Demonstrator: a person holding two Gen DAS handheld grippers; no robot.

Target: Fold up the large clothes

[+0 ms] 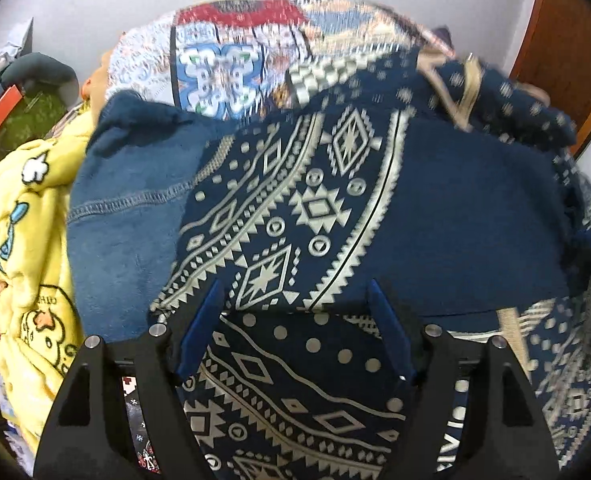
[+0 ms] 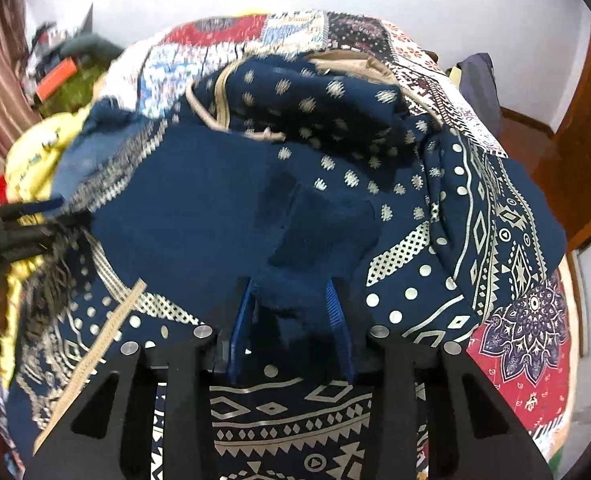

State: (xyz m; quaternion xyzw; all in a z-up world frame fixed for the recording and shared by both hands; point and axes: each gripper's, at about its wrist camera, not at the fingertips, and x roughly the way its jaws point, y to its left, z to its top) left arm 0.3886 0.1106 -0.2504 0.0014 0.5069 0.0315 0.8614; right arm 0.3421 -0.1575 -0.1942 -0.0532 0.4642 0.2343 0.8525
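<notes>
Navy patterned garment (image 2: 199, 208) pinched between right gripper (image 2: 291, 296) jaws.

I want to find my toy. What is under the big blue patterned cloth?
The blue patterned cloth lies on a patchwork bedspread, which shows past its edges. A yellow cartoon blanket sits beside it. Anything beneath the cloth's middle is covered.

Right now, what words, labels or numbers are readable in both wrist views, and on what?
"IVIO": white letters, cut off, seen through the frame of the left gripper.
Small lettering beside the chick print on the yellow cartoon blanket: too blurred to read.
On the navy patterned garment: printed motifs only, no letters.
Right wrist view: nothing readable.
</notes>
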